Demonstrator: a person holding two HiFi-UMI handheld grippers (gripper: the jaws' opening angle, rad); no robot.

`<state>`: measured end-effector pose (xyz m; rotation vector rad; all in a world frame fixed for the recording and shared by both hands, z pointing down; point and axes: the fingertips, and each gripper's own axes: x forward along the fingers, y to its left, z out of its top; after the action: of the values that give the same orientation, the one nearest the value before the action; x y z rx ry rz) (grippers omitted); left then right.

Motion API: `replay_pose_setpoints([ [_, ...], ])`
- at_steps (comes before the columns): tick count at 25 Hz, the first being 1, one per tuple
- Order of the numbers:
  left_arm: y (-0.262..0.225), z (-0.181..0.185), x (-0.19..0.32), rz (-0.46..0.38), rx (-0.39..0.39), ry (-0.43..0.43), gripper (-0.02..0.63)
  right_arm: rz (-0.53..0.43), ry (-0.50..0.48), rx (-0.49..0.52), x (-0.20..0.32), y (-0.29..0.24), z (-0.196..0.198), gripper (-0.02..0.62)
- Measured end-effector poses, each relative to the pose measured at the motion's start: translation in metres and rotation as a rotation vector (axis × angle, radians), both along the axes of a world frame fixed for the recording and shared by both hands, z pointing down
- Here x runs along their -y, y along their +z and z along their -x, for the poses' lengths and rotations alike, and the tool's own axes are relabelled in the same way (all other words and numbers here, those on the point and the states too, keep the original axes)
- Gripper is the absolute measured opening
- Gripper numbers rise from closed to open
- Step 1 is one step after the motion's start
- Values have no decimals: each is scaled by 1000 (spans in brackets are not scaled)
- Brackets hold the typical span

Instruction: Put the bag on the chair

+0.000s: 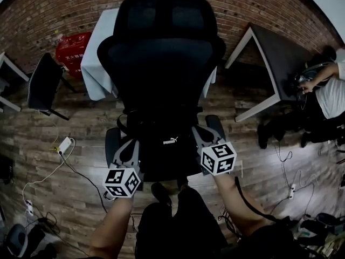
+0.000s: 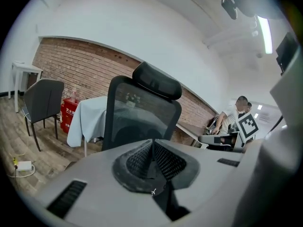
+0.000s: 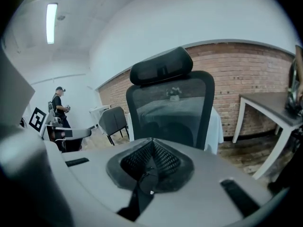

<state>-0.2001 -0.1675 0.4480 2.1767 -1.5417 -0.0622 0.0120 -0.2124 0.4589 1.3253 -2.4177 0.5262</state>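
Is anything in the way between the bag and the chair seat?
Nothing visible. The left gripper and right gripper both pinch the bag, which is already right over the seat of the chair.

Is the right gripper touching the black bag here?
Touching. In the right gripper view, the right gripper has its jaws shut on a black strip of the bag.

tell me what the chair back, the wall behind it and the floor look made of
Chair back: black mesh fabric, matte; the pale tablecloth behind shows through it.
Wall: red-brown brick, rough, with pale mortar lines.
Floor: wood-look planks with grain and seams; real wood or laminate, can't tell.
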Motion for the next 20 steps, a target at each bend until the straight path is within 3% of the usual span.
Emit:
replay_pose_setpoints([
  [10,-61,-12,-16,-68,14,64,11,-43,-48,45,-24,-70,13,18],
  [20,-113,-27,-29,-114,19,46,9,-102,-79,65,-30,-125,-3,18],
])
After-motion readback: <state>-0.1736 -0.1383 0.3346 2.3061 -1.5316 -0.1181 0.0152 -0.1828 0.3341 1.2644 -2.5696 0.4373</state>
